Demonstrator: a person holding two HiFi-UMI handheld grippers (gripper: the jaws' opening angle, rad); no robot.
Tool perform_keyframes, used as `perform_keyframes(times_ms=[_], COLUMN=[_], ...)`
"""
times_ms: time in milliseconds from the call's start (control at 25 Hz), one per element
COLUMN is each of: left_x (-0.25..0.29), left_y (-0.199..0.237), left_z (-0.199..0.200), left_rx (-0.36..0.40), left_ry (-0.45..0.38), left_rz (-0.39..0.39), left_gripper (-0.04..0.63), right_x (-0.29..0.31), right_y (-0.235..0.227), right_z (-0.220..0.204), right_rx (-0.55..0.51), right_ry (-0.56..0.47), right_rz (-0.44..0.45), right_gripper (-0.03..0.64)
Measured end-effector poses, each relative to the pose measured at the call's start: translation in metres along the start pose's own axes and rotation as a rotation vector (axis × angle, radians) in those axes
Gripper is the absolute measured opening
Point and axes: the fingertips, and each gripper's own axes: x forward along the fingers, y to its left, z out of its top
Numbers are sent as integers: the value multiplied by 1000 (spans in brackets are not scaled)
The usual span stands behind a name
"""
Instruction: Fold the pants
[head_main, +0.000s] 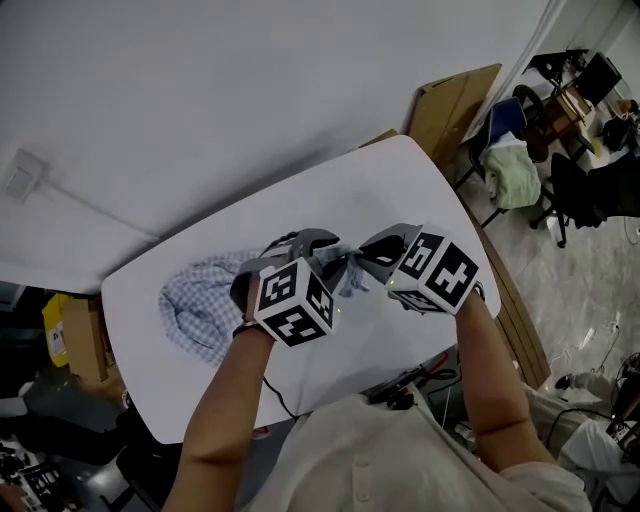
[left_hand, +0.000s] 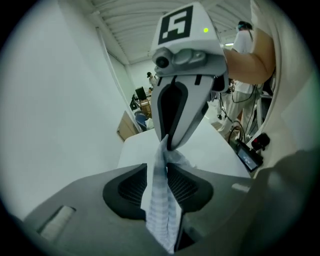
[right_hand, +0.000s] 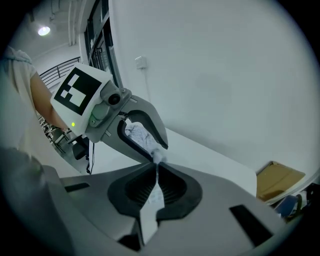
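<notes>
Pants (head_main: 200, 300) of thin blue-and-white checked cloth lie crumpled near the left edge of the tabletop (head_main: 400, 190), a smooth white slab with rounded corners. One twisted strand rises toward its middle. The right gripper (right_hand: 154, 172) pinches this strand between ribbed dark pads pressed together. The left gripper (left_hand: 157, 172) has its ribbed pads spread, and the strand runs between them.

I find the pants (head_main: 200, 305) on the table (head_main: 400, 180), left of centre. The left hand-held gripper (head_main: 328, 250) and right hand-held gripper (head_main: 368, 252) meet tip to tip above mid-table, with a strip of the pants between them. Cardboard (head_main: 455, 105) stands behind the table's far right corner.
</notes>
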Motion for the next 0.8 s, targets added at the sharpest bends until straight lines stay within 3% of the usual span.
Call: perform_keyframes(times_ms=[200, 400, 600, 680, 760, 800], left_x=[-1, -2, -6, -8, -11, -12], left_y=[7, 1, -11, -10, -5, -2], left_z=[-9, 8, 14, 16, 20, 22], left_rx=[90, 156, 246, 242, 195, 159], left_ry=[117, 62, 41, 33, 26, 18], left_rz=[66, 27, -10, -23, -35, -38], left_gripper=[97, 94, 33, 28, 26, 26], right_x=[-3, -4, -9, -12, -17, -20], right_y=[3, 8, 13, 14, 11, 10], right_z=[-2, 2, 5, 7, 8, 8], right_rx=[-24, -46, -86, -78, -32, 2], right_ry=[31, 43, 55, 14, -100, -181], right_rz=[8, 31, 36, 37, 14, -5], right_gripper=[26, 28, 28, 28, 29, 80])
